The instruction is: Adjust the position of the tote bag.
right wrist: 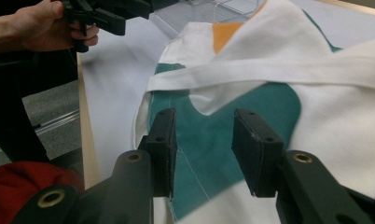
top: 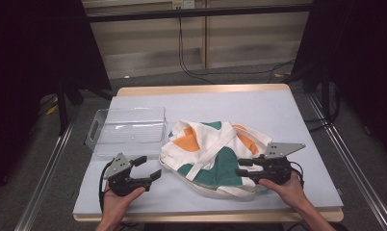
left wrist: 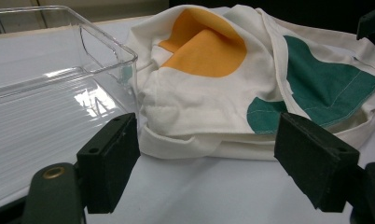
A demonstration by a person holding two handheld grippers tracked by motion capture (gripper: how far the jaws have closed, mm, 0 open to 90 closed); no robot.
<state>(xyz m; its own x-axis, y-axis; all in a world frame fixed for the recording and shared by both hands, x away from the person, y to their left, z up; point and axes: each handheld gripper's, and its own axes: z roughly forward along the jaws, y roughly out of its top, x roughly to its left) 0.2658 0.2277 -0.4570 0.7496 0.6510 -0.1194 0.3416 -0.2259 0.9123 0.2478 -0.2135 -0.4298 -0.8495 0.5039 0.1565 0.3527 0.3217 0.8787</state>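
Cloth bag (top: 215,154), white with orange and green patches, is lying crumpled in the middle of the surface (top: 278,110), just beside a clear plastic bin (top: 126,127). The right claw (top: 240,168) is hovering over a green patch near a white strap (right wrist: 279,70), with its jaws partly apart and nothing pinched between them. The left claw (top: 150,168) is waiting wide open just off the bag's left edge, holding nothing. It looks like the step of getting a grip on the bag, maybe to fold it or put it in the bin. Next, each claw probably needs to come down on an edge or strap and squeeze. The surface is covered in pale blue and has a wooden rim. Around it are dark curtains (top: 32,57), a grey floor (top: 230,74) and cables (top: 191,67) by the far wall.
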